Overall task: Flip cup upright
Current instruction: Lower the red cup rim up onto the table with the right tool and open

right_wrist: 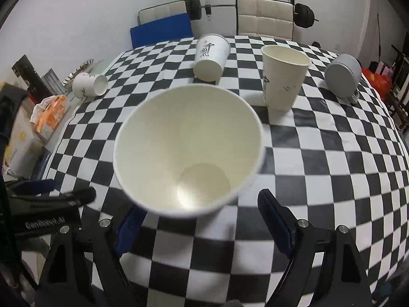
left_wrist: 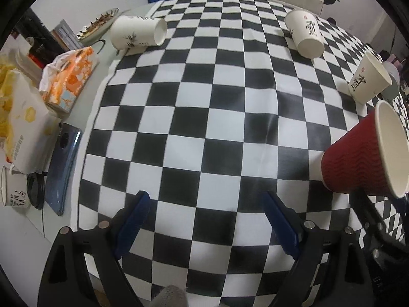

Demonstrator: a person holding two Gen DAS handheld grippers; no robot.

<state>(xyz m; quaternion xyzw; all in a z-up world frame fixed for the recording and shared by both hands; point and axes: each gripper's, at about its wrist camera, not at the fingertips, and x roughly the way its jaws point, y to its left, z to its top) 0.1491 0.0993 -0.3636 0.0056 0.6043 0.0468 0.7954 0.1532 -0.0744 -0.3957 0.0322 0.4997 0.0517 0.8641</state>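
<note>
A red ribbed paper cup (left_wrist: 358, 158) with a white inside stands upright on the checkered cloth (left_wrist: 204, 117) at the right of the left wrist view. In the right wrist view I look down into its open mouth (right_wrist: 189, 151), just ahead of my right gripper (right_wrist: 202, 212), whose jaws stand wide apart on either side of it, not touching. My left gripper (left_wrist: 207, 220) is open and empty over the cloth, left of the red cup. Two white cups (left_wrist: 138, 34) (left_wrist: 305, 34) lie on their sides farther back. Another white cup (left_wrist: 370, 79) stands upright.
A grey mug (right_wrist: 343, 75) lies on its side at the far right. A tissue pack (left_wrist: 69, 79), boxes, a phone (left_wrist: 64, 166) and an enamel mug (left_wrist: 12, 192) crowd the table's left edge. Chairs and a barbell (right_wrist: 253, 7) stand behind the table.
</note>
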